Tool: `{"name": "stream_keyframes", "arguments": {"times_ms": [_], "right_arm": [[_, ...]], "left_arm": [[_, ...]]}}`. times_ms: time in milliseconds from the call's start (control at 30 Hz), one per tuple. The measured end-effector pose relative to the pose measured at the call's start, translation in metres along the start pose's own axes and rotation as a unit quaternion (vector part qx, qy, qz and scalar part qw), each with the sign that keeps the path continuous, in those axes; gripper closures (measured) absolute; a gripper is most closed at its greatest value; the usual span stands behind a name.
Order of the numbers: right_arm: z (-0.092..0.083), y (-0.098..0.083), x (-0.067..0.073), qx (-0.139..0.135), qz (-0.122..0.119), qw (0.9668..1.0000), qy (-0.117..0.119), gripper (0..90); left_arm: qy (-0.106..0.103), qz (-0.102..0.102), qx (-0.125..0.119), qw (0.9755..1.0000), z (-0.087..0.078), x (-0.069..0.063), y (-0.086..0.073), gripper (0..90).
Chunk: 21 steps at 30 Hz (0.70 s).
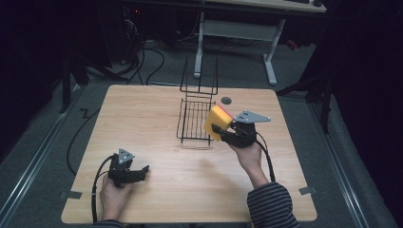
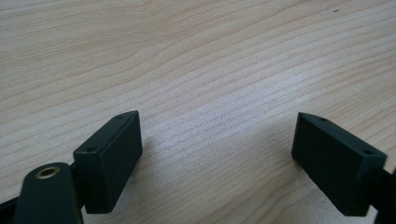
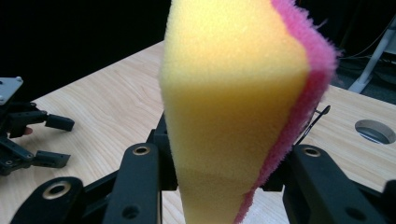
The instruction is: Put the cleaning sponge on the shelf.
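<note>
A yellow sponge (image 1: 216, 122) with a pink scouring side is squeezed between the jaws of my right gripper (image 1: 223, 129), held in the air just right of a black wire rack (image 1: 195, 119). Up close in the right gripper view, the sponge (image 3: 233, 107) stands on edge, pinched at its lower part, with its pink side to the right. My left gripper (image 1: 141, 172) rests low over the table's near left part, open, its black pads (image 2: 109, 161) wide apart with bare wood between them. The right gripper view also shows the left gripper (image 3: 51, 140) at far left.
The wooden table (image 1: 157, 190) has a round cable hole (image 1: 226, 100) near its far edge, behind the rack. Cables trail from both grippers toward the person's forearms. A white-legged desk (image 1: 237, 28) stands on the floor beyond the table.
</note>
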State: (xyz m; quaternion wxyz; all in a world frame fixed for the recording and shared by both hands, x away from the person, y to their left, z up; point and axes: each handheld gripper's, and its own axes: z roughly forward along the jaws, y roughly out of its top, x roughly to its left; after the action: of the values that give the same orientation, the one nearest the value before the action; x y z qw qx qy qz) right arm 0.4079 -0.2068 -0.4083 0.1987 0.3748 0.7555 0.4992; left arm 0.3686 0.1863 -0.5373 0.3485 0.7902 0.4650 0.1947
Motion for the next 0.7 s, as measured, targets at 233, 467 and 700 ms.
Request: {"name": "stream_keyframes", "arguments": {"times_ms": [233,467,700], "right_arm": [[0.013,0.003,-0.001,0.007,-0.003,0.9999,-0.008,60.9],[0.028,0.005,-0.003,0.019,-0.002,0.9996,-0.019,61.0],[0.045,0.007,-0.001,0.035,-0.010,0.9989,-0.030,60.9]], "left_arm": [[0.000,0.000,0.000,1.0000,0.000,0.000,0.000,16.7],[0.000,0.000,0.000,1.0000,0.000,0.000,0.000,16.7],[0.000,0.001,0.000,1.0000,0.000,0.000,0.000,16.7]]}}
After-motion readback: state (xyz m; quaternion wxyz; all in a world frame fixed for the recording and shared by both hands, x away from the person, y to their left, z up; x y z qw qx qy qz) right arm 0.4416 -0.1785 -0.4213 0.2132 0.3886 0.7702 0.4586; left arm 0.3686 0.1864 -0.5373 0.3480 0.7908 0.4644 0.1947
